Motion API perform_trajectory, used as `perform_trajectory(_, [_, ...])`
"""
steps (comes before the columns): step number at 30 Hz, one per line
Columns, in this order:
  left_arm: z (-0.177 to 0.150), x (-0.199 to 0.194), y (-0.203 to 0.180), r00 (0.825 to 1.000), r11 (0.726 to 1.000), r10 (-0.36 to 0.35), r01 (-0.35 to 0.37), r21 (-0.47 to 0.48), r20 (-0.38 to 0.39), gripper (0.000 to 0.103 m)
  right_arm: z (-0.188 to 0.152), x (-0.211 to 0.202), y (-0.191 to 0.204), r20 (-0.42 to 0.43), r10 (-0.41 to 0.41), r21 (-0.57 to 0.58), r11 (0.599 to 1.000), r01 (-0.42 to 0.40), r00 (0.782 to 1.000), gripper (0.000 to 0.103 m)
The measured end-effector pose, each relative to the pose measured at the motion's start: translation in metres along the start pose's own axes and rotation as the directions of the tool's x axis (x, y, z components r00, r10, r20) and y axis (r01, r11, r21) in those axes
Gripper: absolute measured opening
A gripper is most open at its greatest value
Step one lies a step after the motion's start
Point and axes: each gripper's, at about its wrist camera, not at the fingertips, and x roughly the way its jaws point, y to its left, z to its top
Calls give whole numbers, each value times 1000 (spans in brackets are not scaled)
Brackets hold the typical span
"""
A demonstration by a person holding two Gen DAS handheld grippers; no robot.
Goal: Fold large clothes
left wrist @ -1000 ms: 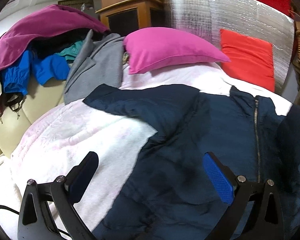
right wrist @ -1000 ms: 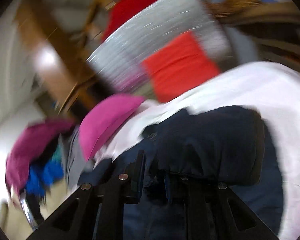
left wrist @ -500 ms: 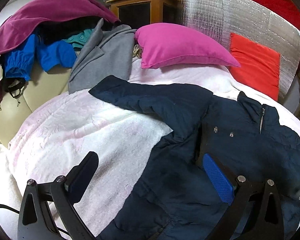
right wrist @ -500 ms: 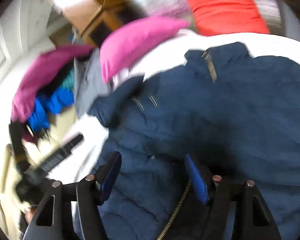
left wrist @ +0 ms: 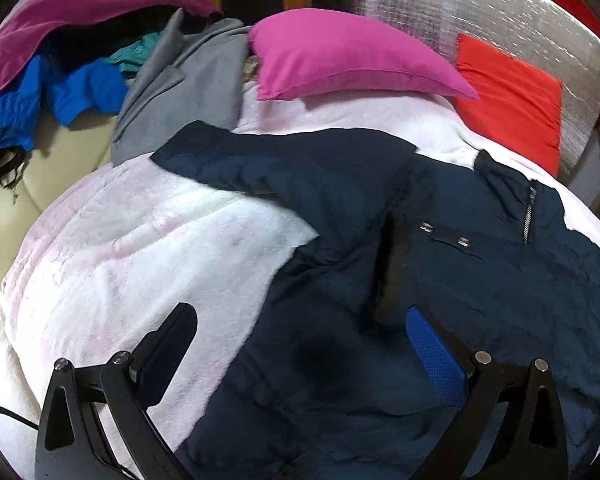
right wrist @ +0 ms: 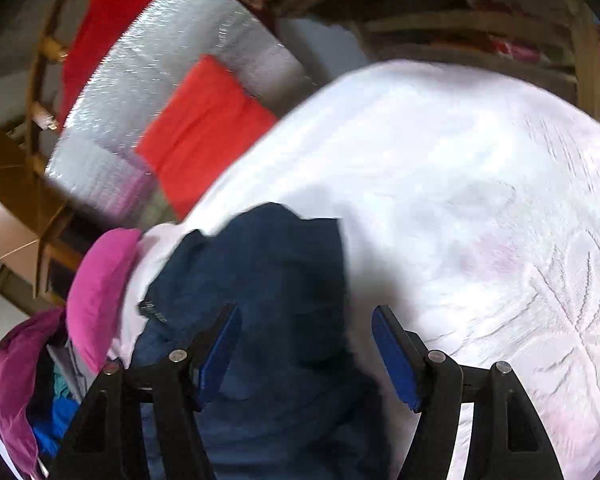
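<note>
1. A wide white quilted blanket with faint pink patches is spread over the whole working surface; everything else is placed relative to it.
2. A large navy blue padded jacket is laid flat on the blanket, one sleeve stretched toward a magenta pillow at the blanket's far edge.
3. Beyond the blanket, a silver foil panel bearing an orange-red cushion is seen.
4. Only in the left view, a heap of grey, blue and maroon garments is shown off the blanket's far left corner; only in the right view, a stitched leaf pattern is shown.
5. The left gripper is held wide apart above the jacket.
6. The right gripper has just been opened; nothing is clamped, and the jacket's edge is seen between its jaws, though blurred.
</note>
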Motion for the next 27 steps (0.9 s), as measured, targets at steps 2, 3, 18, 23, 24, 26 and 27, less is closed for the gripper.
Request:
perform_trajectory(2, [1, 5, -12, 1000, 999, -21, 21, 31, -6, 103, -5, 21, 18, -32, 1, 0, 1000, -1, 999, 69])
perform_trajectory(3, [1, 7, -17, 1000, 999, -29, 29, 41, -9, 103, -7, 29, 19, -58, 10, -1, 1000, -10, 998, 68])
perform_trajectory(18, [3, 54, -44, 991, 994, 48, -36, 102, -124, 103, -23, 26, 67, 4, 17, -233, 972, -16, 1000, 18])
perform_trajectory(23, [3, 47, -45, 994, 993, 40, -27, 117, -105, 103, -31, 48, 49, -96, -121, -216, 971, 97, 988, 22])
perform_trajectory(24, [4, 43, -46, 995, 992, 34, -23, 121, -89, 103, -30, 47, 55, -88, -118, -218, 971, 97, 989, 23])
perform_trajectory(26, [5, 33, -48, 998, 992, 18, -11, 126, -54, 103, -29, 37, 67, -63, -128, -246, 963, 109, 990, 41])
perform_trajectory(27, [5, 26, -49, 1000, 991, 10, -6, 132, -29, 103, -30, 30, 72, -39, -129, -257, 959, 115, 991, 65])
